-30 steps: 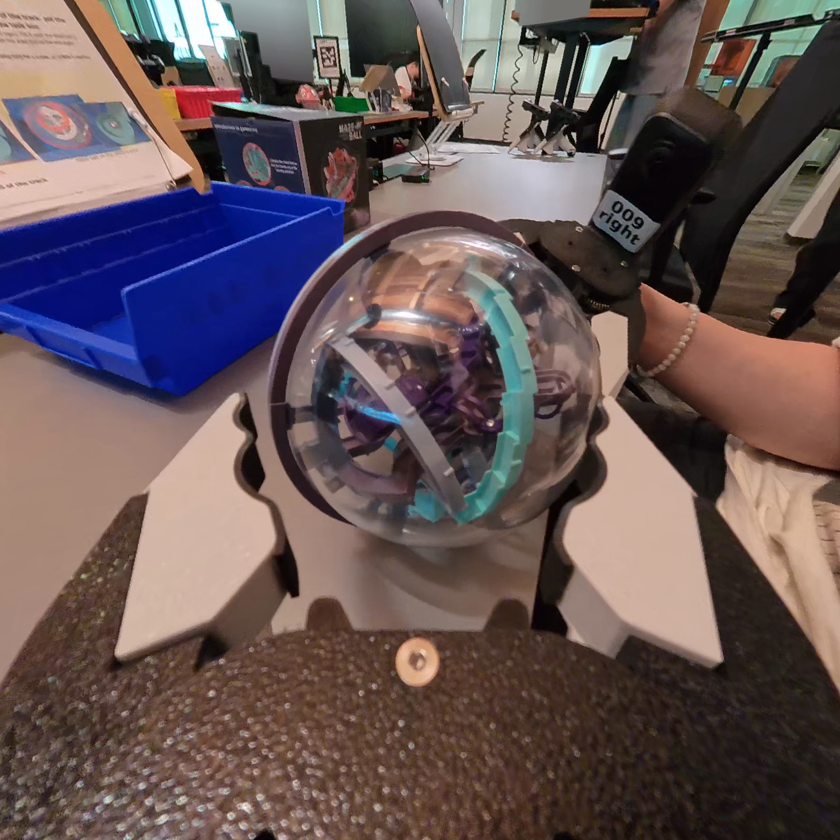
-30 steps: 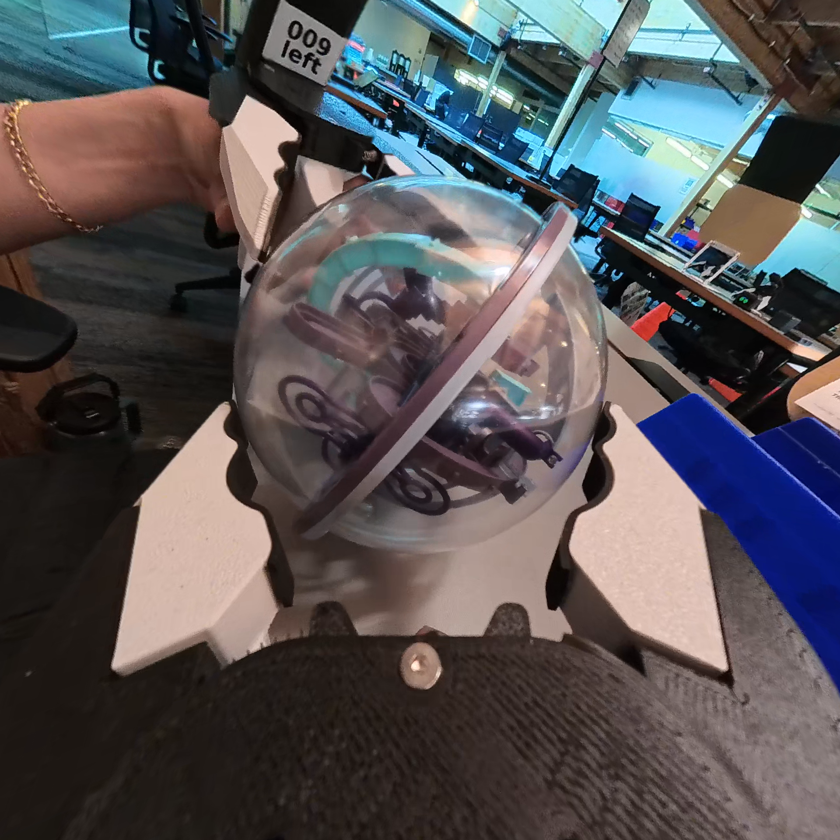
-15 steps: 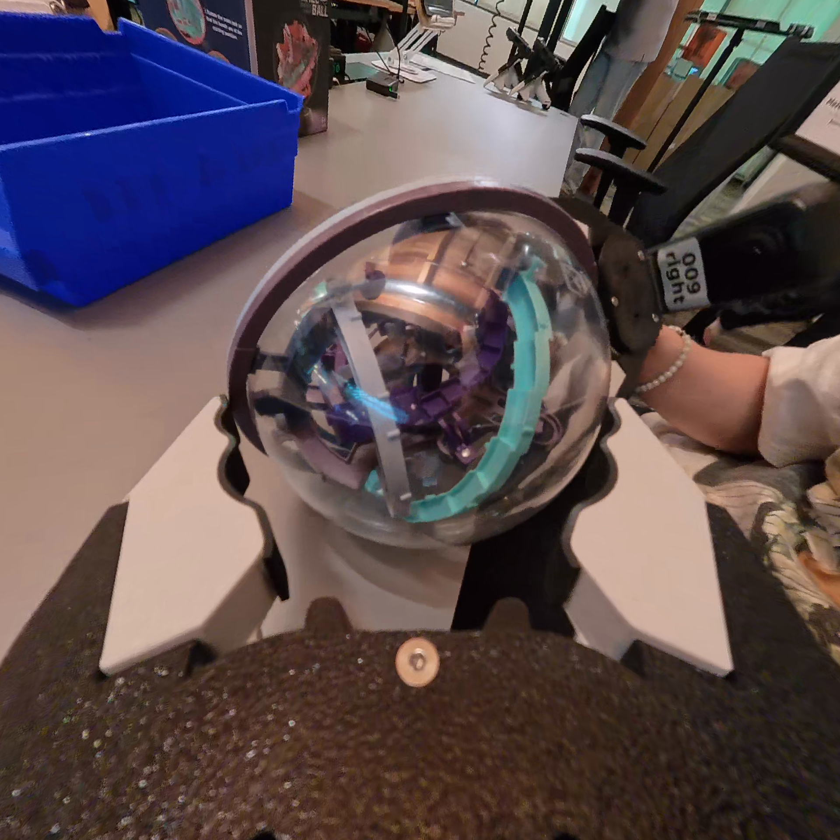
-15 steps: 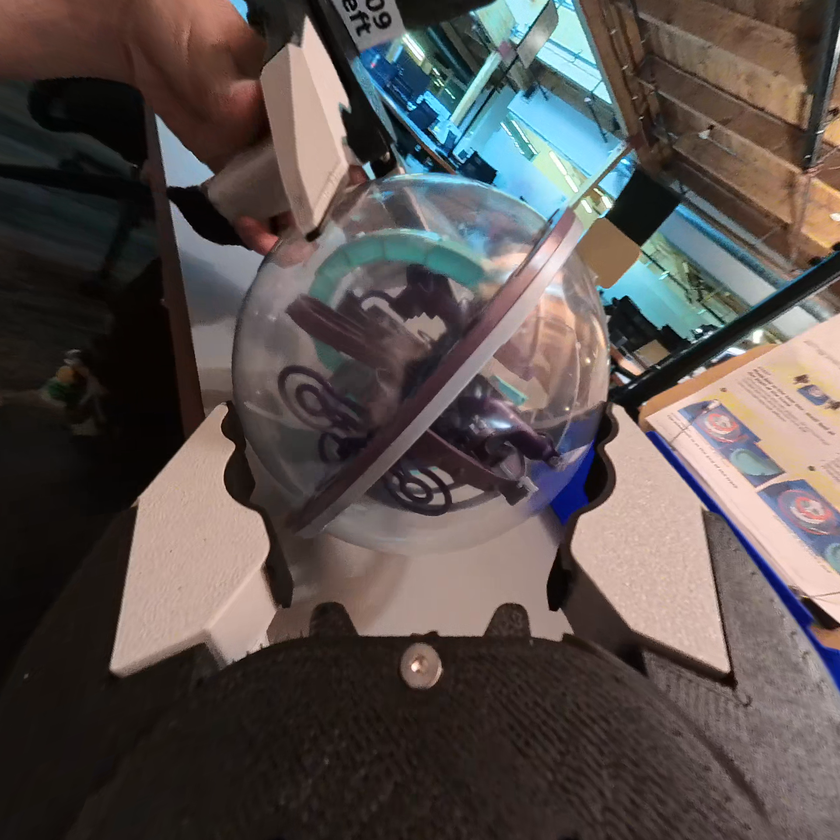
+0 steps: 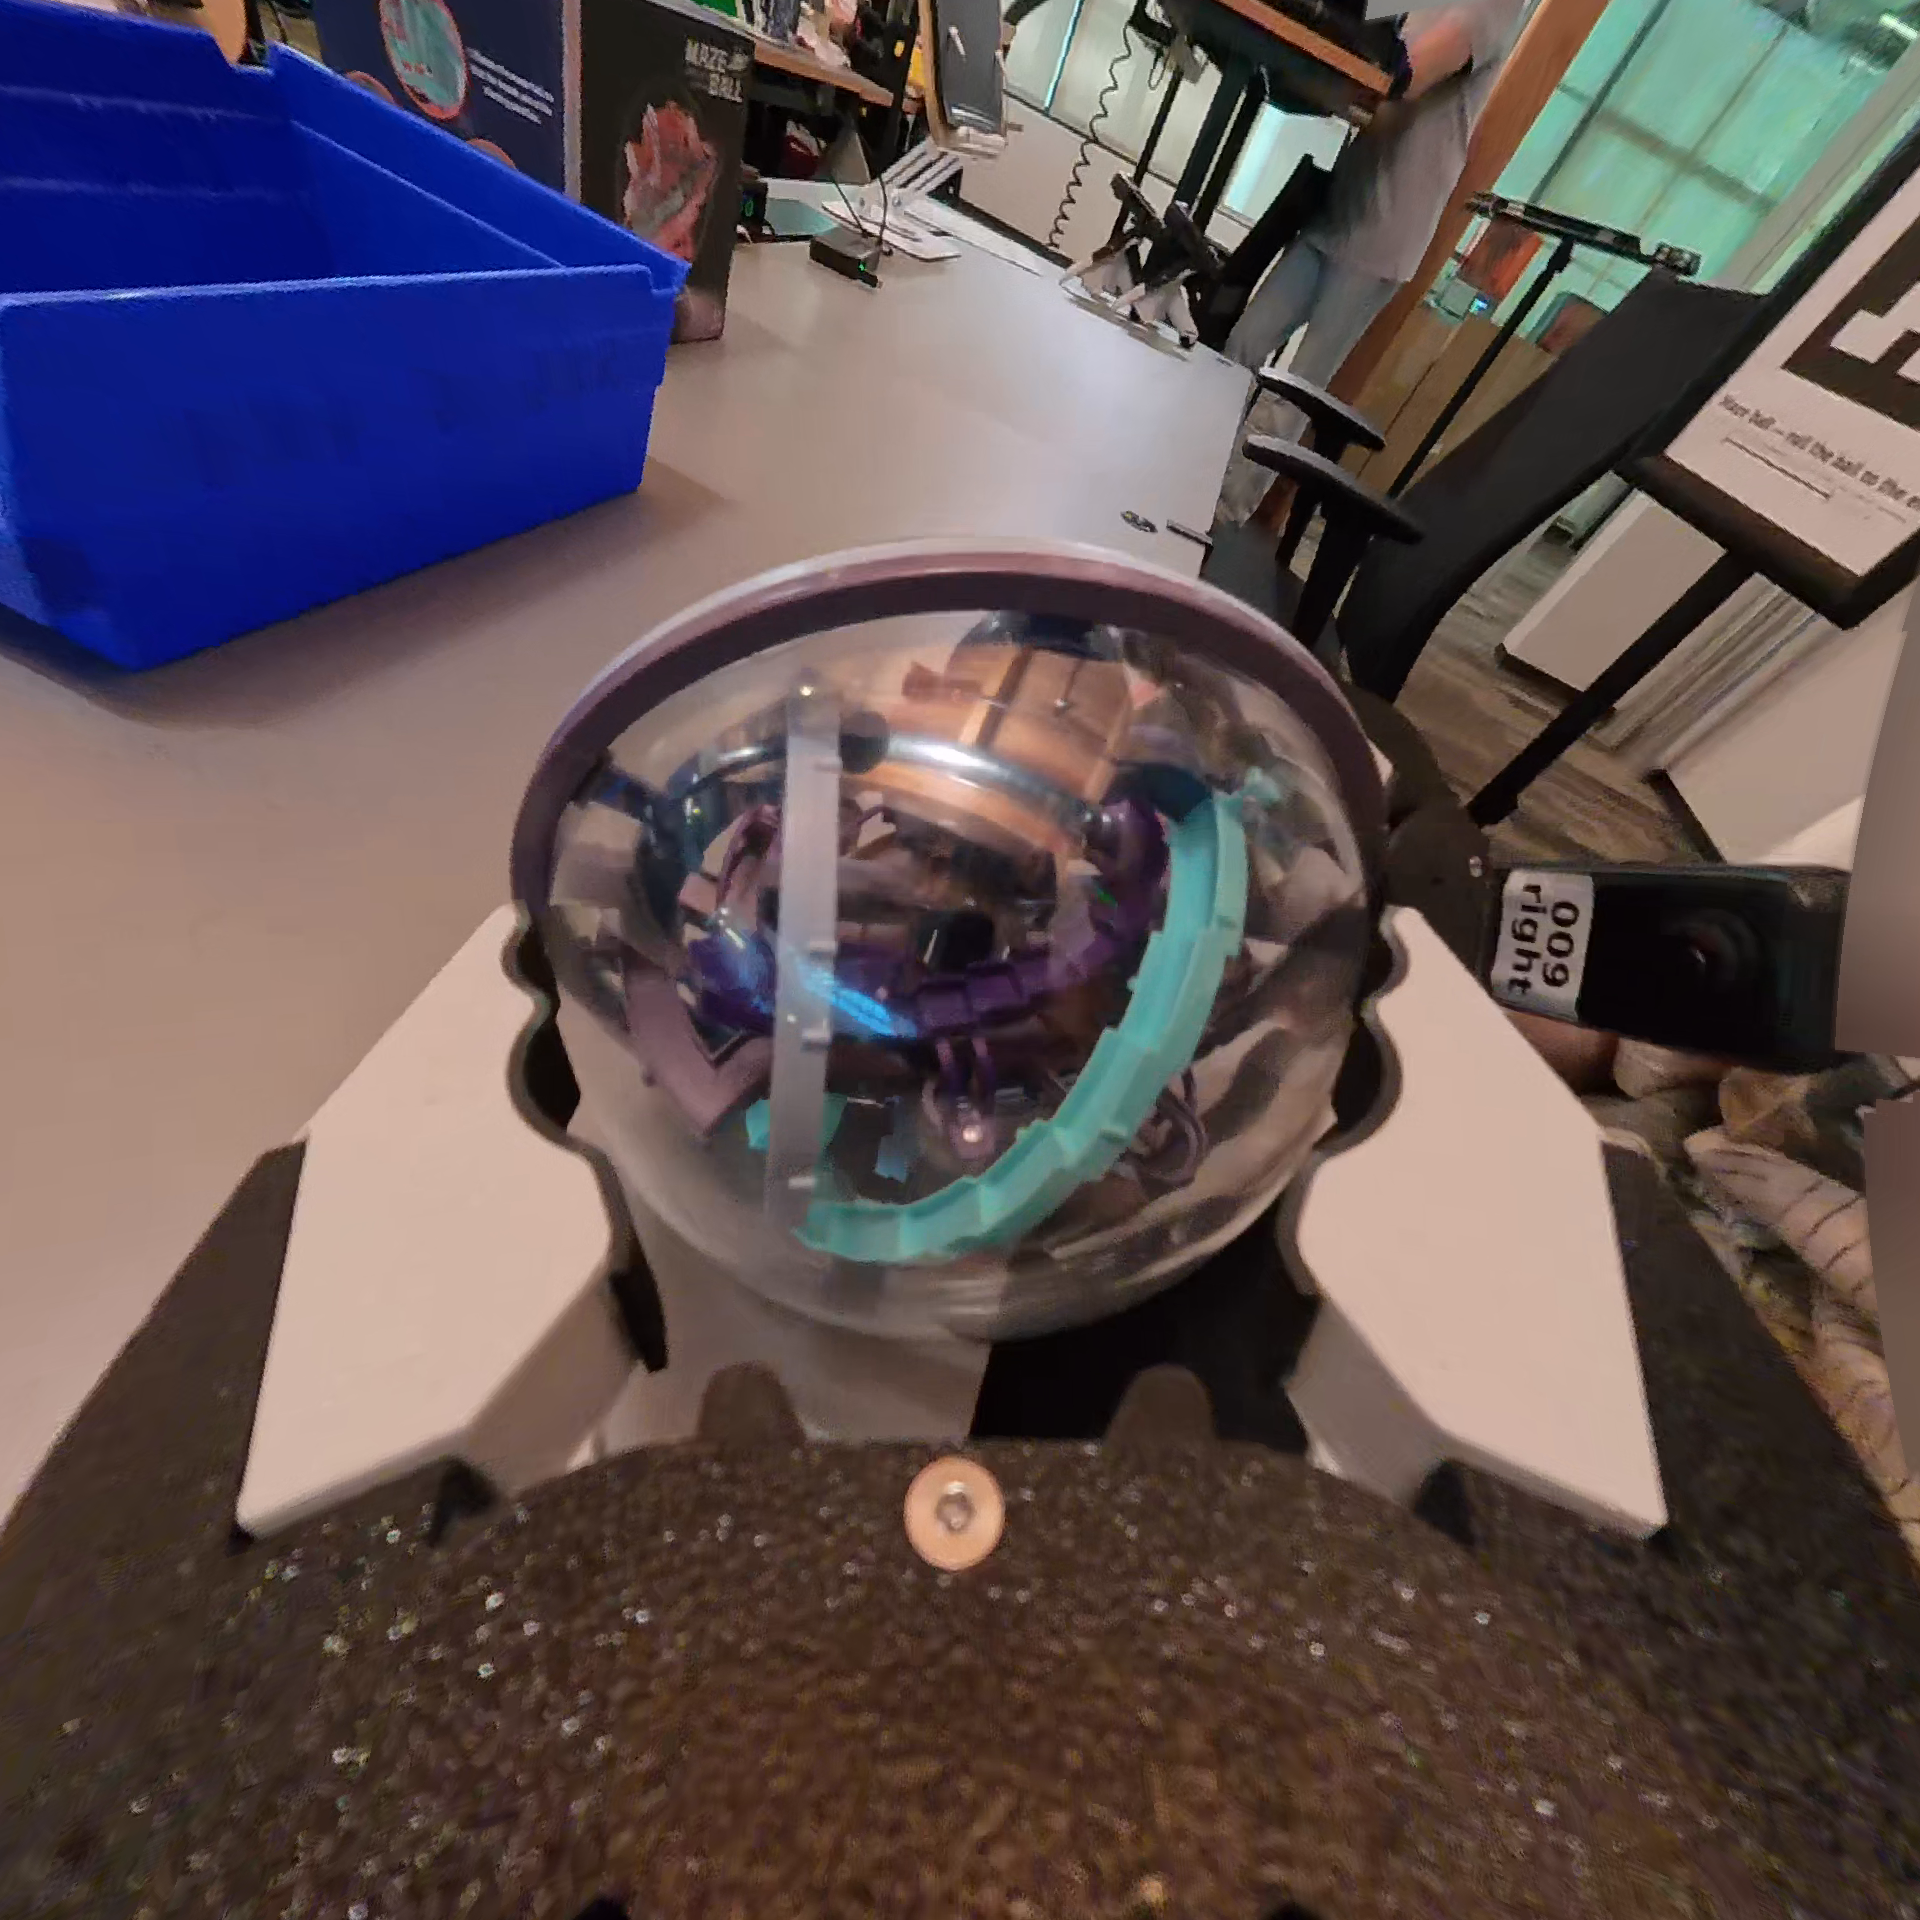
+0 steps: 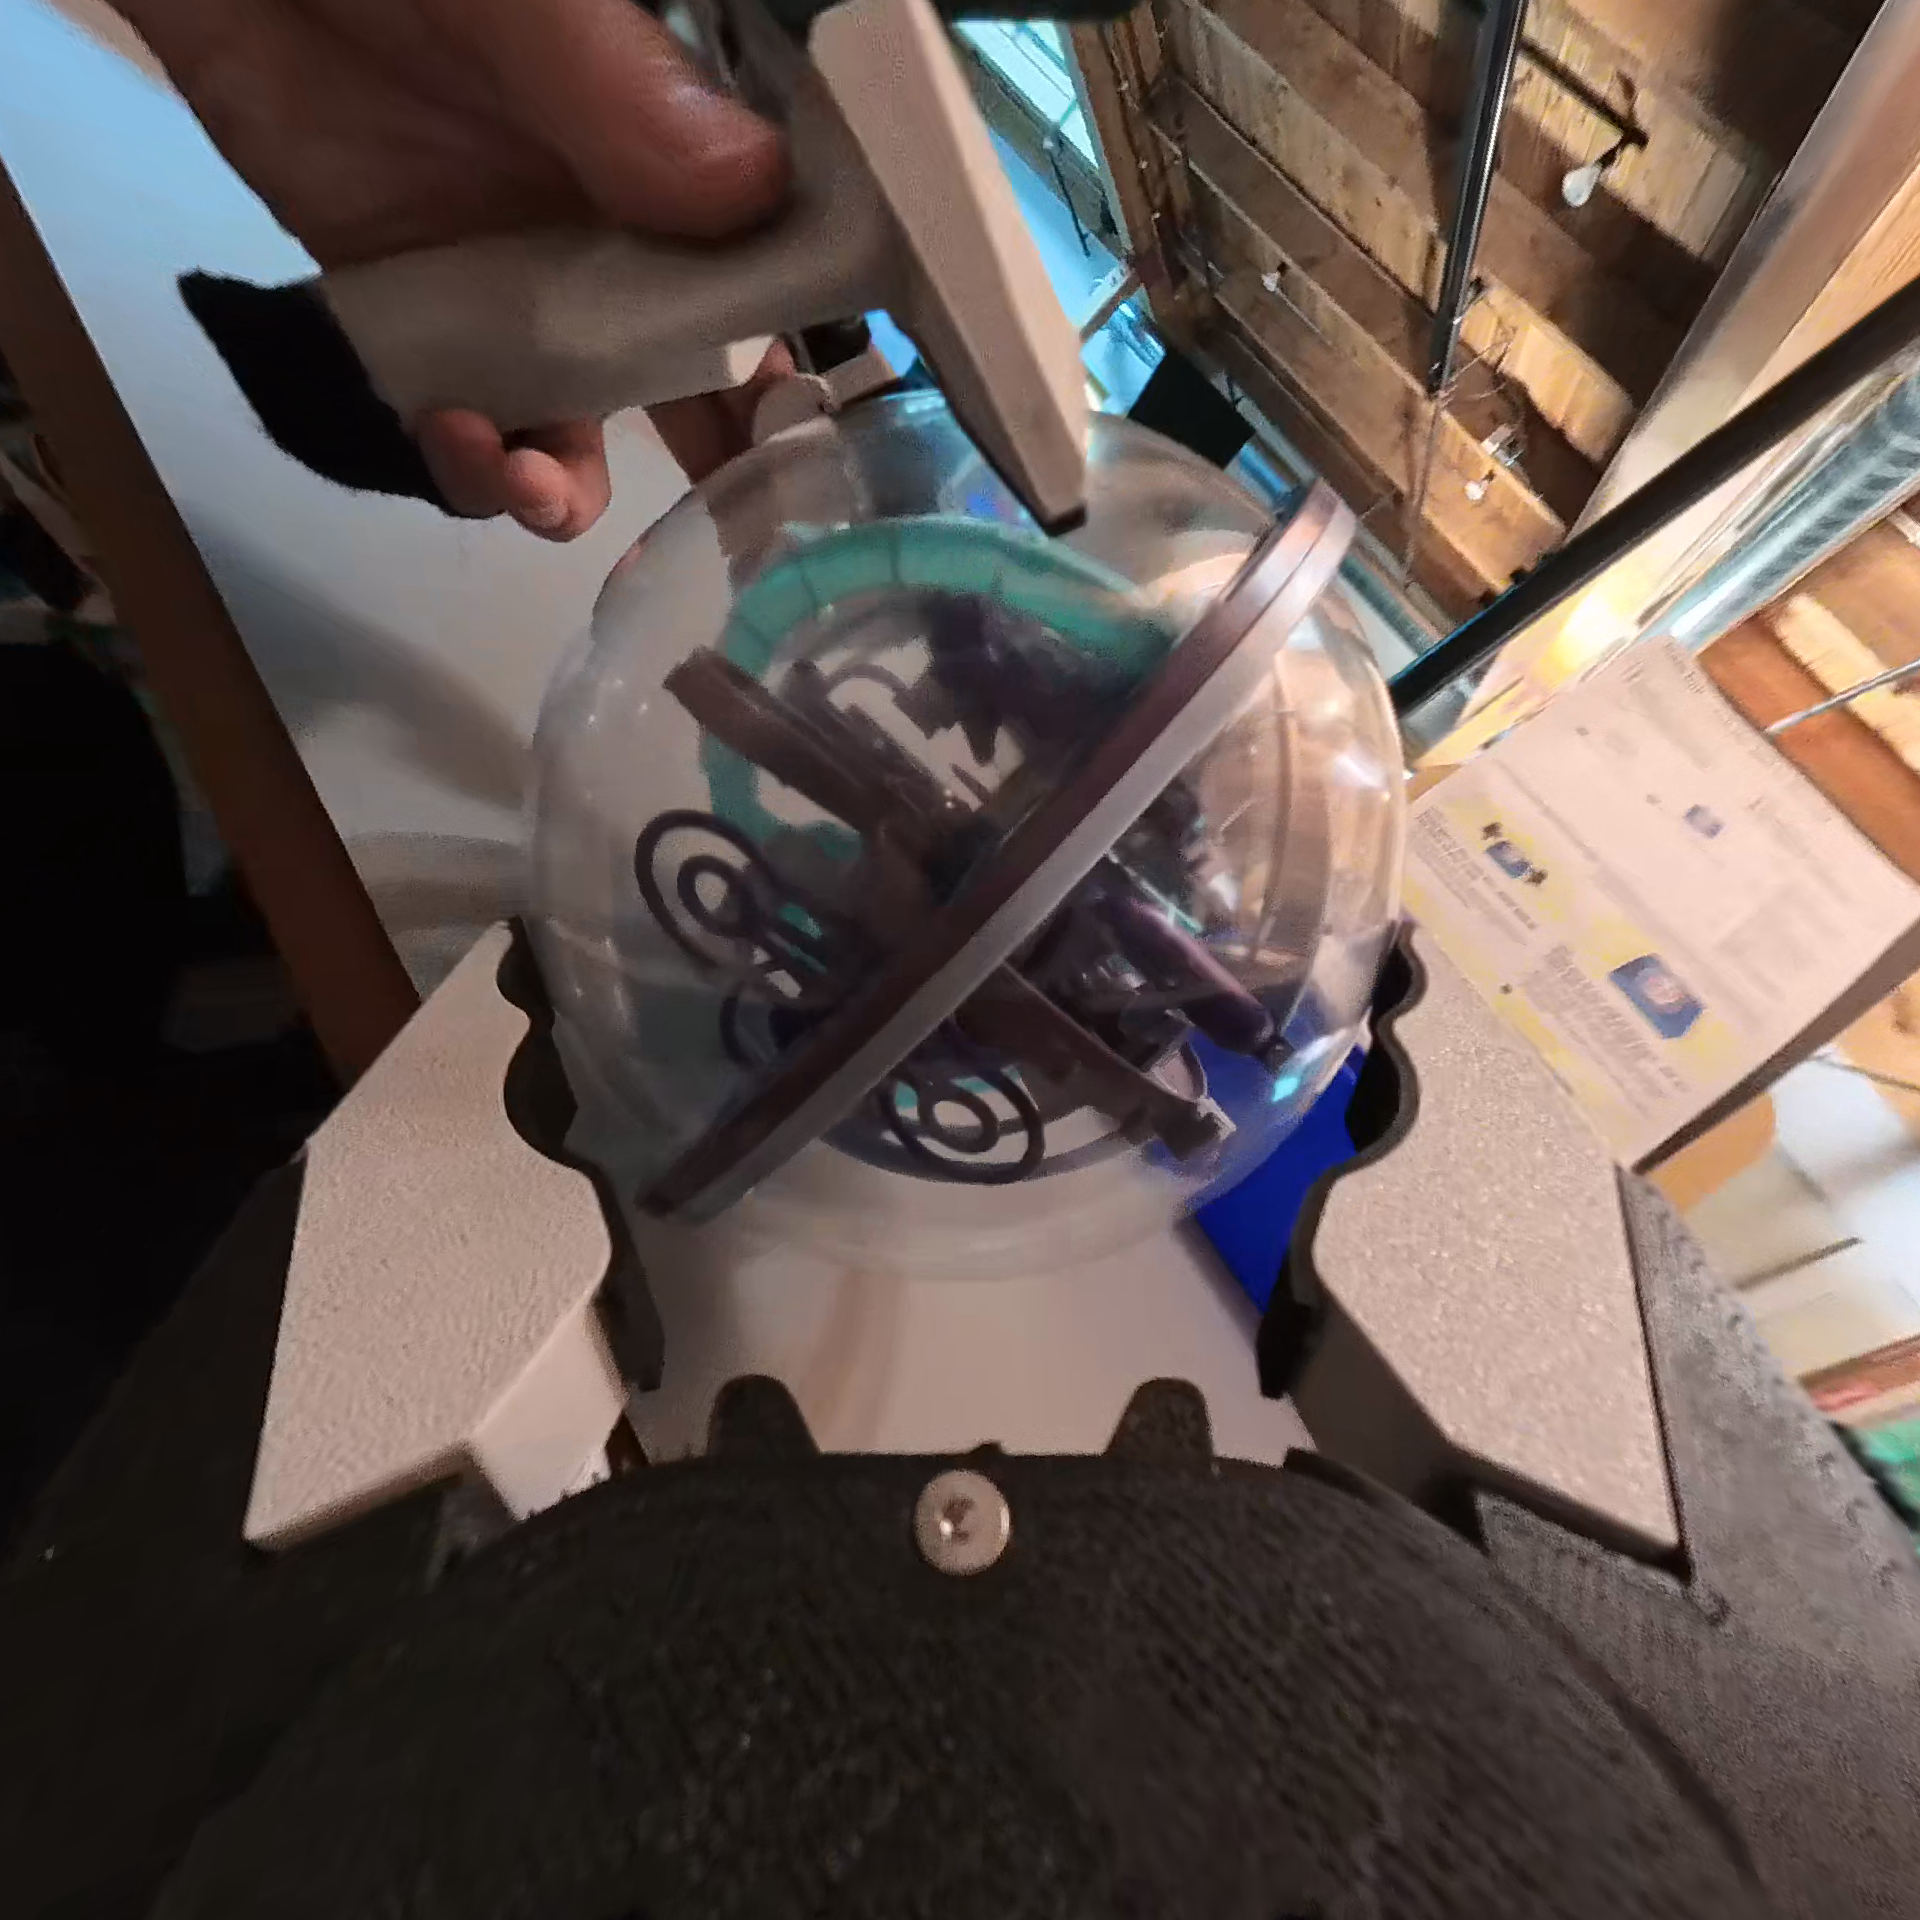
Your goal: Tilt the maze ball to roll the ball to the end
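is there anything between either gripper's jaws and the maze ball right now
Nothing visible. The maze ball sits directly between the left gripper fingers, and between the right gripper fingers too, its clear shell against the dark pads on each side. No cloth, hand or other object lies in between.

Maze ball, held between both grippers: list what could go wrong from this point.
1. The maze ball is a smooth clear sphere that each gripper clamps only at its sides, the left gripper and right gripper alike; a sharp tilt could let it slip or rotate in the pads.
2. It appears lifted clear of the grey table, so a slip probably means a drop.
3. The views are motion-blurred; fast tilting could send the inner ball off its track.
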`<state>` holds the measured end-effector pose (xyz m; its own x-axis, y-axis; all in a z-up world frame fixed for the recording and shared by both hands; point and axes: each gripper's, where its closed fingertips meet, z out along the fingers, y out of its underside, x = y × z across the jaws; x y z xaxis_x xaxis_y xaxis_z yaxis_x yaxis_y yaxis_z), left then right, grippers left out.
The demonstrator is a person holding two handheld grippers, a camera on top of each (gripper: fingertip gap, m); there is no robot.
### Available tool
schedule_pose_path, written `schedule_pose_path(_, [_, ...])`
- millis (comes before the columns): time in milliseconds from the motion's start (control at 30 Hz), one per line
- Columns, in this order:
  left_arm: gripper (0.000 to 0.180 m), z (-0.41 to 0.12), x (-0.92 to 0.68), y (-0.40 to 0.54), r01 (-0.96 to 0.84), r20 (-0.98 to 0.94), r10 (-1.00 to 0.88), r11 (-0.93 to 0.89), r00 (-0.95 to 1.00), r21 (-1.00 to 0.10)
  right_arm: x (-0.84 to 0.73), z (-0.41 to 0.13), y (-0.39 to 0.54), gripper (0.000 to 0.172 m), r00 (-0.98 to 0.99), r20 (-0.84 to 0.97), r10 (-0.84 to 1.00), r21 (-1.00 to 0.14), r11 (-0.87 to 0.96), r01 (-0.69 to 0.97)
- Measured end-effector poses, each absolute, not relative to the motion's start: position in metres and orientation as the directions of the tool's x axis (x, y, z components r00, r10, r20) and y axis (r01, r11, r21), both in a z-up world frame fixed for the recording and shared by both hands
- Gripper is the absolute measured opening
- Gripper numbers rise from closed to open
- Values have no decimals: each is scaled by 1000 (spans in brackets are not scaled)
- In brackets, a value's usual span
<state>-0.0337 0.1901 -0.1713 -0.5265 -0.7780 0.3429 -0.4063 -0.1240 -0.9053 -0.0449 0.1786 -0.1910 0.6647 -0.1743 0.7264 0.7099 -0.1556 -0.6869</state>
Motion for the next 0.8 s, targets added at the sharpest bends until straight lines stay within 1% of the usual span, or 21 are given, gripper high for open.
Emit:
schedule_pose_path(67, [148,-173,-35,189,-407,327,-781,-102,-533,-908,-47,-192,179,151,630,753,-190,-658,-175,732])
schedule_pose_path(133, [148,-173,-36,188,-409,310,-784,-79,-538,-909,-48,-192,179,152,621,755,-208,-654,-184,733])
schedule_pose_path(233, [150,-172,-35,188,-402,308,-788,-85,-533,-912,-50,-190,181,151,644,733,-221,-679,-177,713])
schedule_pose_path(333, [151,-165,-28,193,-377,338,-793,-149,-507,-914,-53,-190,184,147,675,699,-238,-714,-172,679])
schedule_pose_path(433, [151,-163,-26,196,-366,343,-796,-165,-498,-916,-55,-188,187,150,728,637,-255,-770,-163,617])
schedule_pose_path(533, [150,-164,-26,197,-378,345,-803,-163,-486,-912,-56,-185,188,147,768,587,-255,-809,-153,568])
schedule_pose_path(667, [150,-161,-20,200,-360,341,-819,-179,-461,-916,-60,-180,190,150,884,400,-244,-917,-103,386])
schedule_pose_path(800, [148,-159,-17,207,-349,367,-823,-222,-433,-911,-57,-188,193,148,927,301,-225,-952,-119,281])
